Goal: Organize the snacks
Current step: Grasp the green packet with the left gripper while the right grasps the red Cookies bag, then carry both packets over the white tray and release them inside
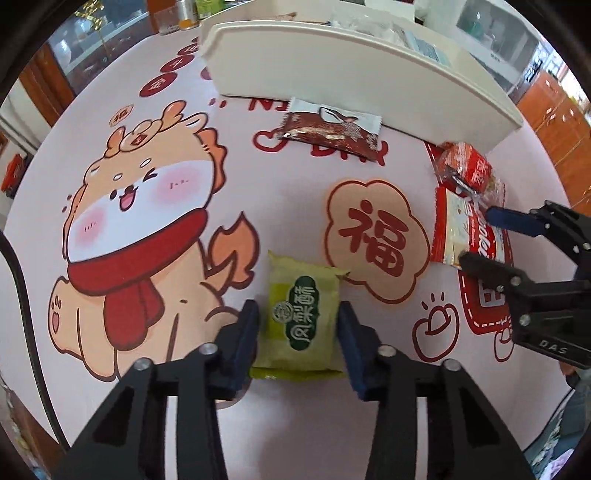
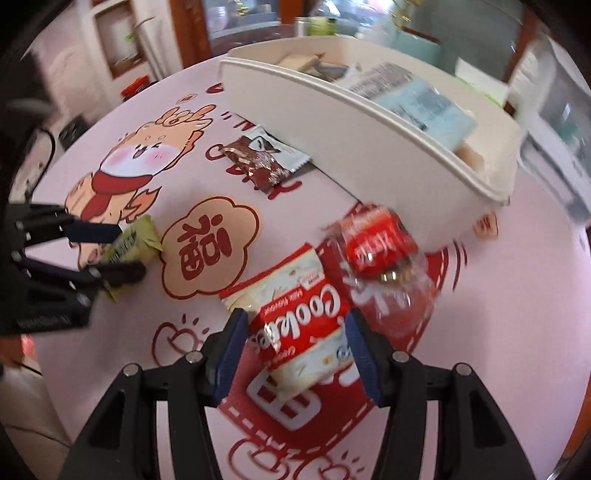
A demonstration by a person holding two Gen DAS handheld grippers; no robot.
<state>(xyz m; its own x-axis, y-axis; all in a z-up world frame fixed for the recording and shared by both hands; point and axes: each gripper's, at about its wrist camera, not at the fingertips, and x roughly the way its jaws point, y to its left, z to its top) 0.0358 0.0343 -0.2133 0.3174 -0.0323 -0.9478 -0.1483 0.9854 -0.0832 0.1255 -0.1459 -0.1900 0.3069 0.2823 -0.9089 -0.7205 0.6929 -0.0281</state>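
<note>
A green snack packet lies on the table between the fingers of my left gripper, which straddles it; the pads look close to its sides and I cannot tell if they press it. It also shows in the right wrist view. A red and white cookie packet lies between the open fingers of my right gripper, apart from the pads. A red clear-wrapped snack lies just beyond it. A brown packet lies by the white tray.
The white tray at the back holds several packets. The table has a pink cartoon tablecloth. Bottles and jars stand behind the tray. Cabinets surround the table.
</note>
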